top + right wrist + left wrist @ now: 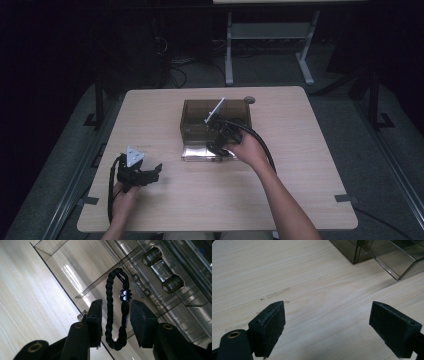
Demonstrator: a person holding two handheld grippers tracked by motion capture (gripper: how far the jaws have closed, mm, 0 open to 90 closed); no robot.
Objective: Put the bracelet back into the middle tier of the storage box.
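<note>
We're approx midway: right gripper (pixel 113 315) has its jaws narrowed around the black braided bracelet (pixel 117 312), either side of it, over the pulled-out drawer (pixel 75 277) of the smoky acrylic organizer (pixel 197 117), release + drawer closing left; left gripper (pixel 327 325) idles wide open, empty, over the table (pixel 312 290).

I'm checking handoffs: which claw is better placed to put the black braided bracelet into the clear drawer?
Right. The right claw sits around the black bracelet, over the pulled-out drawer. The left claw gapes over bare table, away from the drawer unit.
</note>
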